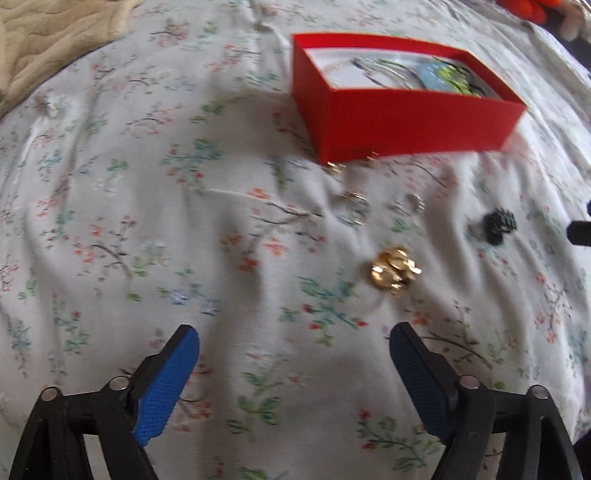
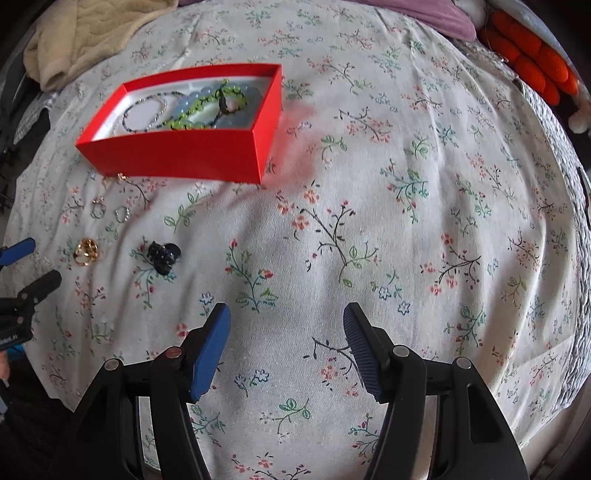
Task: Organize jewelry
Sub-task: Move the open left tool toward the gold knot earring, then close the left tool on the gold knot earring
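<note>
- The red box (image 2: 177,157) is sitting on the floral bedsheet (image 2: 369,221) and is already holding bracelets, so it is serving as the collecting place.
- The gold ring (image 1: 395,269), the black piece (image 1: 498,224) and the small silver rings (image 1: 356,206) are lying loose near the box, probably waiting for sorting.
- The left gripper (image 1: 293,365) is hanging near the gold ring with jaws wide apart and empty.
- The right gripper (image 2: 286,347) is also standing apart, holding nothing, over bare sheet.

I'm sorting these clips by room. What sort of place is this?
Probably a bedroom: the work surface is a bed under a floral sheet, with a beige quilted blanket and a purple pillow at its far edge.
</note>
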